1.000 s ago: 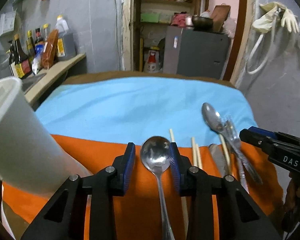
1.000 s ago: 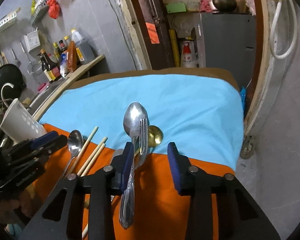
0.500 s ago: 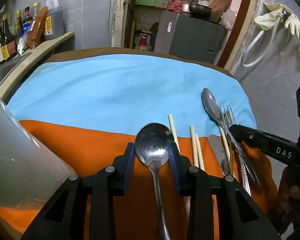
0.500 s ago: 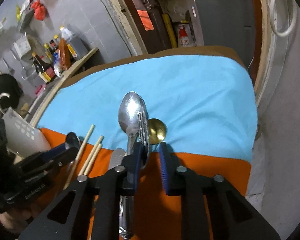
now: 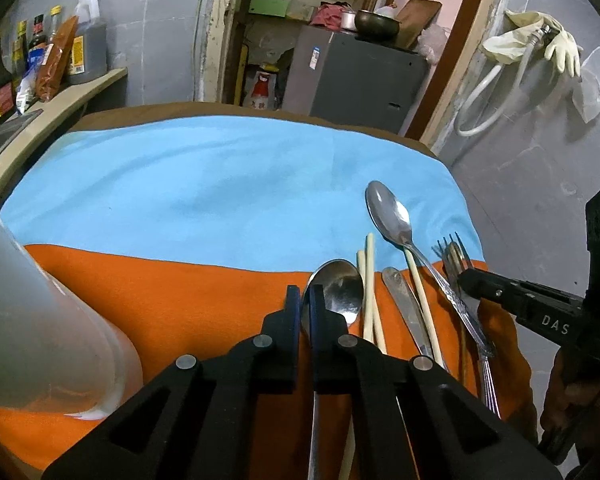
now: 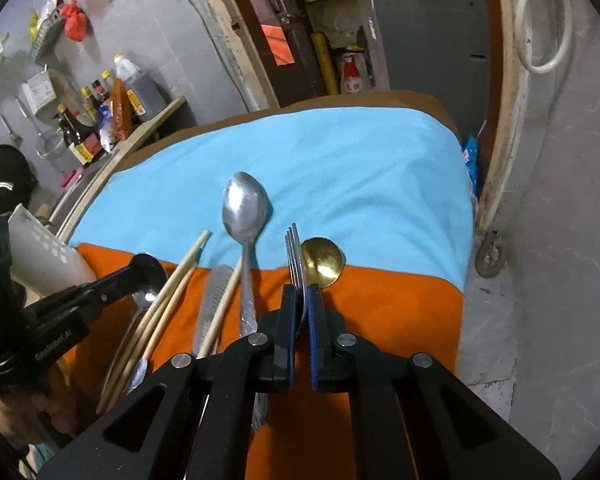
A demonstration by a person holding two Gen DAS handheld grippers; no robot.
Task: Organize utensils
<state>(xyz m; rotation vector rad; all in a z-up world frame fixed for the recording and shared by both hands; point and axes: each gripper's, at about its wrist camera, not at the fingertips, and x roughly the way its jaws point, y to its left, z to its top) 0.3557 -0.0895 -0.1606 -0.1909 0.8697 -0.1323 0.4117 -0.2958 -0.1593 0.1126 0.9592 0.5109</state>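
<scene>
Broadly, progress: nothing sits in the white holder yet; all utensils remain on the cloths.
Left tongs: clenched on the round spoon, its bowl just ahead of the tips, holder close on their left.
Right tongs: clenched on the fork, tines poking forward past the tips.
Left to do: long spoon, chopsticks, knife, brass spoon, between and beside both tongs.

Table carries blue cloth on far part, orange cloth on near part. Utensils lie at right; white cup near left.
</scene>
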